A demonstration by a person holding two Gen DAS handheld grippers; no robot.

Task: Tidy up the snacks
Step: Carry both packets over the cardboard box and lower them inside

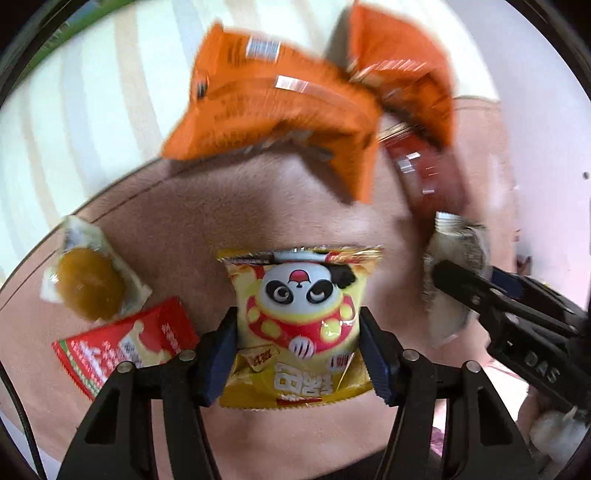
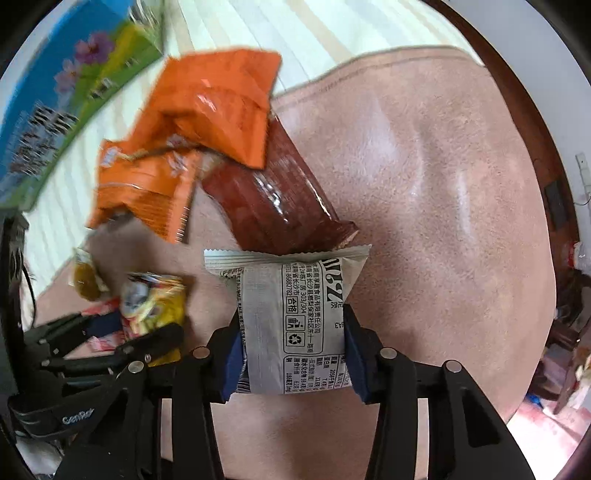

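My left gripper (image 1: 299, 328) is shut on a yellow panda snack packet (image 1: 301, 317) and holds it over the tan mat (image 1: 207, 221). My right gripper (image 2: 293, 341) is shut on a grey-white snack packet (image 2: 291, 317); it shows at the right of the left wrist view (image 1: 480, 291). Two orange packets (image 1: 280, 99) (image 1: 406, 66) and a dark red packet (image 1: 428, 173) lie ahead on the mat. In the right wrist view the orange packets (image 2: 207, 110) lie over the dark red packet (image 2: 273, 199). My left gripper shows at the lower left there (image 2: 122, 332).
A clear-wrapped brown pastry (image 1: 88, 280) and a red packet (image 1: 125, 343) lie at the left on the mat. A colourful blue-green box (image 2: 62, 85) stands at the far left on the striped cloth (image 2: 332, 33). Dark furniture edge (image 2: 517, 92) borders the right.
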